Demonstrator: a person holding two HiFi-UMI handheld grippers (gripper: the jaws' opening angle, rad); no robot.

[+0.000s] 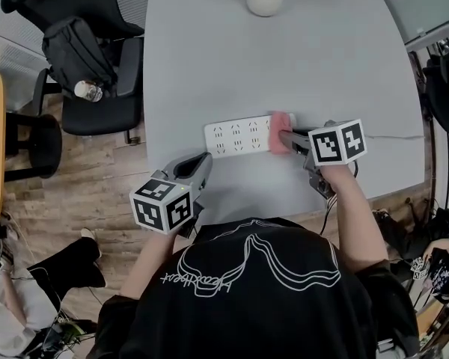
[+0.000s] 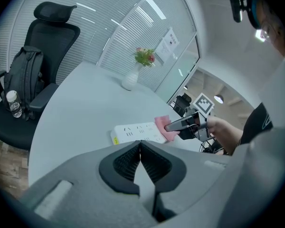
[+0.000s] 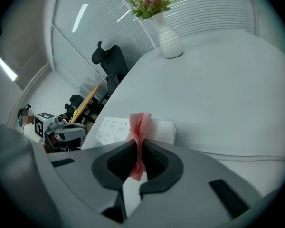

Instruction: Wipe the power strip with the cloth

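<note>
The power strip lies flat on the grey table, close to the near edge, with its long side running left to right. The right gripper has its jaws pinched tight on the pink cloth, which is bunched into a narrow wad standing upright between the pads. In the head view the cloth sits on the right end of the strip and covers it, with the rows of sockets showing bare to its left. A thin cord runs right across the table from behind this gripper.

The left gripper has its jaws pressed together with nothing between them. It is at the near edge of the table, just near-left of the strip and apart from it (I cannot tell whether it touches the tabletop).

At the far edge of the table stands a white vase with flowers. Left of the table, a black chair carries a backpack and a bottle.
</note>
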